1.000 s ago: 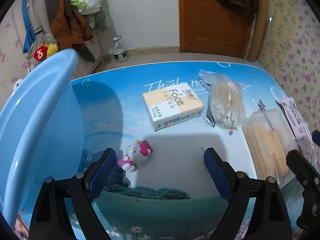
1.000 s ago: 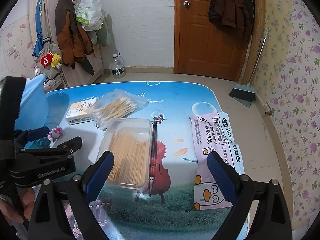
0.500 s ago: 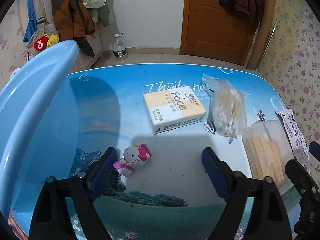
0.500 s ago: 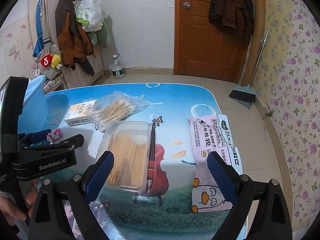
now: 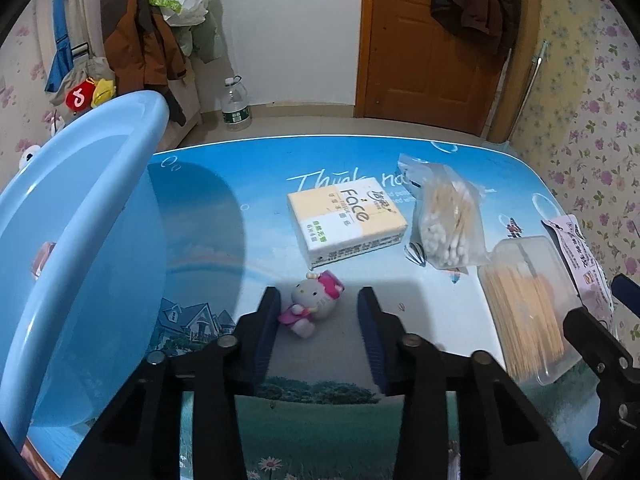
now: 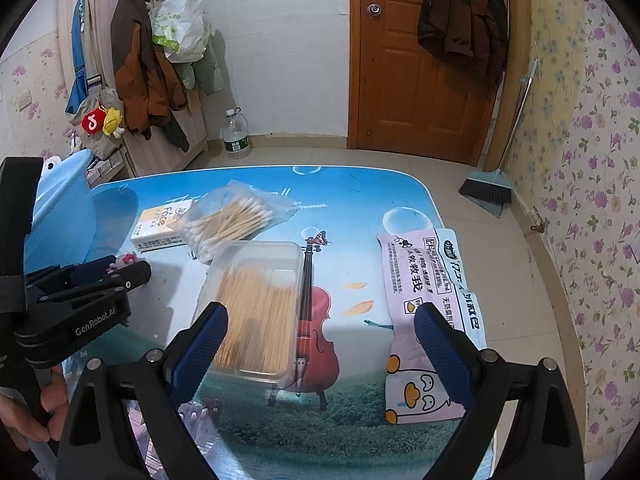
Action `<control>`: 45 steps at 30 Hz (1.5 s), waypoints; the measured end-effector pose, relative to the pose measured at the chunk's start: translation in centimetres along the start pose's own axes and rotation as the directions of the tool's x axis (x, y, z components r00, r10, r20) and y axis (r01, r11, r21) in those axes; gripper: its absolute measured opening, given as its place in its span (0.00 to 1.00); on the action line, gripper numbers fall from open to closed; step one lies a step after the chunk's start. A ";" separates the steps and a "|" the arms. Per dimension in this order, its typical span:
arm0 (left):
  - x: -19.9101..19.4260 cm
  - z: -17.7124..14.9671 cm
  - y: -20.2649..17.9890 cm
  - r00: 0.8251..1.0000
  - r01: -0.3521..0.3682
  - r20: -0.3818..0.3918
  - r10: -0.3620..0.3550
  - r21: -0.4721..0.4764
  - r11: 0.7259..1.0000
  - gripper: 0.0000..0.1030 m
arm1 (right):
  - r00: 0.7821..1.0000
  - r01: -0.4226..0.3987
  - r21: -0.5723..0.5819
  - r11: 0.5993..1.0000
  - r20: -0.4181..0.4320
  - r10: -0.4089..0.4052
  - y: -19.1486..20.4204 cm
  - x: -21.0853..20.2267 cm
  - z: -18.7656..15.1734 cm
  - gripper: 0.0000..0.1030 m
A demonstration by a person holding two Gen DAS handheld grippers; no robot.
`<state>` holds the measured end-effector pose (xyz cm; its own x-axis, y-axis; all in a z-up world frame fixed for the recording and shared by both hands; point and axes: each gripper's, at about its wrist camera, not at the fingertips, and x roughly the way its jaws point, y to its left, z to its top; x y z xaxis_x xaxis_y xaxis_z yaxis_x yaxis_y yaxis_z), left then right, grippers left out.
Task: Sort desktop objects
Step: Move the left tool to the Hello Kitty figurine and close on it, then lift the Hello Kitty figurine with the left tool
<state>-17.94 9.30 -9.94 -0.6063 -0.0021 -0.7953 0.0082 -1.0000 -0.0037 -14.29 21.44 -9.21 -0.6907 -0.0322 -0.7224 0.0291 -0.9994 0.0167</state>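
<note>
A small Hello Kitty toy [image 5: 314, 304] lies on the picture-printed table [image 5: 224, 240], between the fingers of my left gripper [image 5: 319, 296]. The jaws are closing. The left pad touches the toy's pink foot, while a gap shows at the right pad. In the right wrist view the toy [image 6: 125, 259] peeks out behind the left gripper [image 6: 120, 276]. My right gripper [image 6: 320, 312] hangs open with nothing in it, above the near end of a clear box of wooden sticks [image 6: 256, 300].
A big blue basin [image 5: 80, 240] stands at the left. Behind the toy are a tissue pack [image 5: 346, 220] and a bag of cotton swabs [image 5: 448, 220]. A pink-white packet [image 6: 424, 300] lies at the table's right edge. A hand [image 6: 36, 412] holds the left gripper.
My left gripper's jaws have drawn in from wide apart to close around the Hello Kitty toy. The right gripper has not moved.
</note>
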 end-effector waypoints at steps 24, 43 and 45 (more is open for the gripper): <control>-2.1 0.1 0.2 0.999 0.029 0.042 -0.031 0.030 0.999 0.17 | 0.999 -0.039 -0.023 0.999 -0.011 0.038 1.9 0.0 -0.4 0.93; -2.0 -0.3 0.0 0.998 0.020 0.053 -0.023 0.047 0.999 0.15 | 0.997 -0.056 -0.011 0.998 -0.062 0.056 3.1 2.0 -1.2 0.93; -1.9 -0.3 0.2 0.999 0.017 0.048 -0.019 0.041 0.999 0.16 | 0.996 -0.058 -0.012 0.998 -0.063 0.057 3.2 2.0 -1.2 0.93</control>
<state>-16.52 9.13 -8.64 -0.6440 0.0163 -0.7649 -0.0348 -0.9994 0.0081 -14.77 18.22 -11.44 -0.6410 -0.0884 -0.7624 0.0775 -0.9957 0.0503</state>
